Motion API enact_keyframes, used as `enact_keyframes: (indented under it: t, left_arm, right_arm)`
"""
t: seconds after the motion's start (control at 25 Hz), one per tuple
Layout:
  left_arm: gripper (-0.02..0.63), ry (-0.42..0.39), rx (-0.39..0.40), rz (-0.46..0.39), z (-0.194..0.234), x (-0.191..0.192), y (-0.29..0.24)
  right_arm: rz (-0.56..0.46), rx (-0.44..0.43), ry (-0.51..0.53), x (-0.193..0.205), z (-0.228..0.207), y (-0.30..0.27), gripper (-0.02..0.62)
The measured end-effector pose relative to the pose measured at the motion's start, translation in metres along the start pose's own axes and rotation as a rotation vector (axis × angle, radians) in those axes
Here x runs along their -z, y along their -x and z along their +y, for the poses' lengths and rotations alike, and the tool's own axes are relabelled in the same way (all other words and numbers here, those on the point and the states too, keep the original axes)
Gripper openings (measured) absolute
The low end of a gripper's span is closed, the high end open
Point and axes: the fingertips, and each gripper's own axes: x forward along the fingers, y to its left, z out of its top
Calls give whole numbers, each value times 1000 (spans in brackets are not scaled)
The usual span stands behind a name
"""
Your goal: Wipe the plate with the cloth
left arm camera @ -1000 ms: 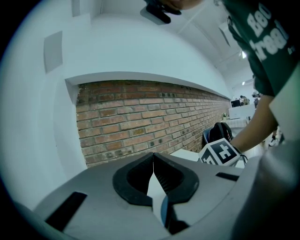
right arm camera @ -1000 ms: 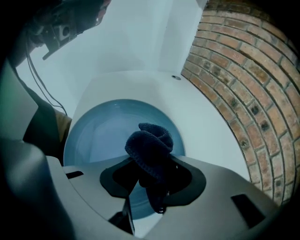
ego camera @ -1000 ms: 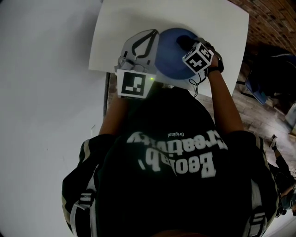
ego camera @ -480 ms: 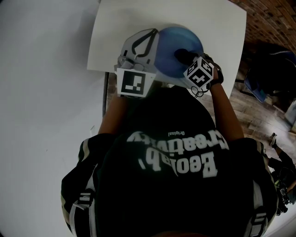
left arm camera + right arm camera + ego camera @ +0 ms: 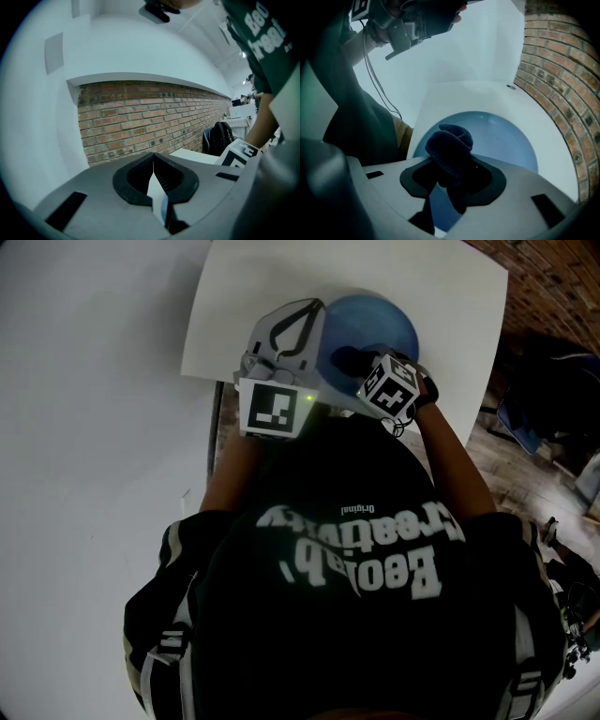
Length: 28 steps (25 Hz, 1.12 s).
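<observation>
Right gripper [image 5: 451, 165] clamping tight on a bunched dark cloth [image 5: 449, 142], holding it over the blue plate [image 5: 501, 140], left gripper [image 5: 153, 159] pinching the plate's rim, jaws closed on it.

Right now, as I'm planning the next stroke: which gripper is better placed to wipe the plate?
Right. The right gripper is shut on the dark cloth over the blue plate; the left gripper only clamps the plate's rim.

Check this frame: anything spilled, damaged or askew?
Nothing stands out. Blue plate on the white table, left gripper shut on its rim, right gripper holding the dark cloth over it; no spill visible.
</observation>
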Motion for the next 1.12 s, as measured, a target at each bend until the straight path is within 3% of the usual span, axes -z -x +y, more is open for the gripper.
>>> enact_keyframes:
  t: [0.32,0.64,1.12]
  left_arm:
    - [3,4,-22,19,9,9,13]
    - [3,7,-38,29,18,16,24]
    - [3,0,-2,35,13,16,13]
  right_arm:
    - [-29,16,79,-33,-8,-18,140]
    - [-22,123,84,-50,-46,-25,140]
    - [40,250,-5,-2,-105,2,140]
